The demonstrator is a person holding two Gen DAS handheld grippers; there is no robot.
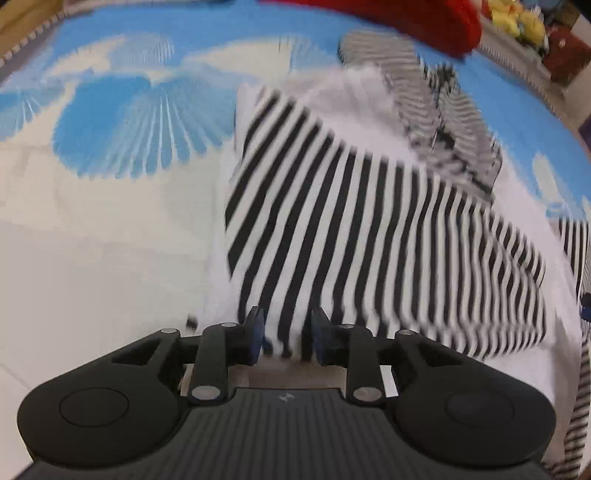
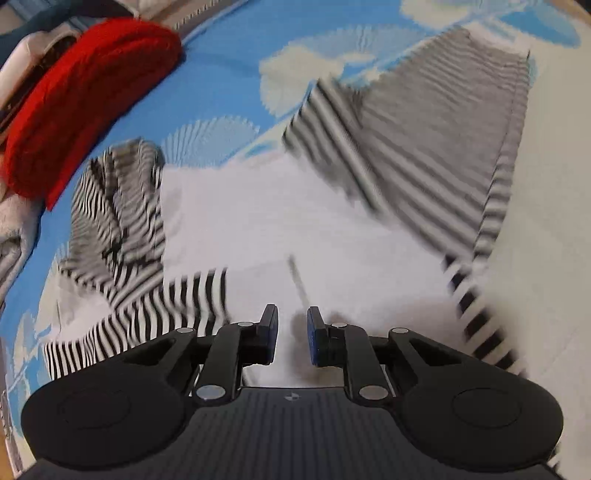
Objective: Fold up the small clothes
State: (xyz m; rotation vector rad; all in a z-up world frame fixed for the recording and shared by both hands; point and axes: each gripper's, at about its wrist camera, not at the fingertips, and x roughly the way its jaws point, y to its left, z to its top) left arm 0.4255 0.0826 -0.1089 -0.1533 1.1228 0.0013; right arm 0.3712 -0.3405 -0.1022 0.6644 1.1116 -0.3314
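Note:
A small garment with a white body and black-and-white striped sleeves and panels lies on a blue and white mat. In the left wrist view, my left gripper has its jaws a little apart with striped cloth between the fingertips; whether it pinches the cloth is unclear. In the right wrist view, the garment's white part fills the middle, with striped parts to the left and right. My right gripper is open just above the white cloth, holding nothing. Both views are motion-blurred.
The mat has blue and white shell patterns. A red knitted item lies at the mat's far edge and also shows in the left wrist view. Yellow toys sit beyond it. Grey cloth lies at the left.

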